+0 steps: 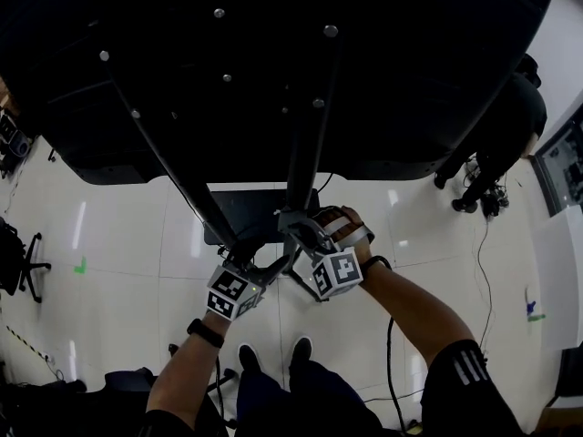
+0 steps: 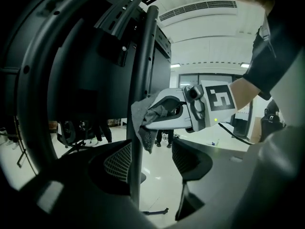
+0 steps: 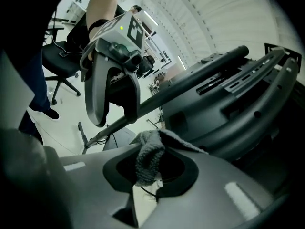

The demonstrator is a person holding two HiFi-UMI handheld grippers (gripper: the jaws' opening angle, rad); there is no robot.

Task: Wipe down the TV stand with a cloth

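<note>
The TV stand's two black poles (image 1: 305, 144) rise from a dark base plate (image 1: 239, 209) behind the black TV back (image 1: 273, 53). My right gripper (image 1: 296, 228) is shut on a grey cloth (image 3: 150, 161) and presses it against a pole. In the left gripper view the cloth (image 2: 141, 123) is bunched on that pole (image 2: 138, 70) under the right gripper (image 2: 148, 119). My left gripper (image 1: 260, 267) is low beside it. Its jaws straddle the pole with a gap on one side; the left gripper (image 2: 150, 159) is open. The right gripper view shows the left gripper (image 3: 114, 116) around the pole (image 3: 190, 80).
White tiled floor surrounds the stand. An office chair (image 1: 25, 262) stands at the left. A person in black (image 1: 506, 126) is at the upper right, with cables (image 1: 483, 262) on the floor nearby. The holder's shoes (image 1: 273, 353) are just below the grippers.
</note>
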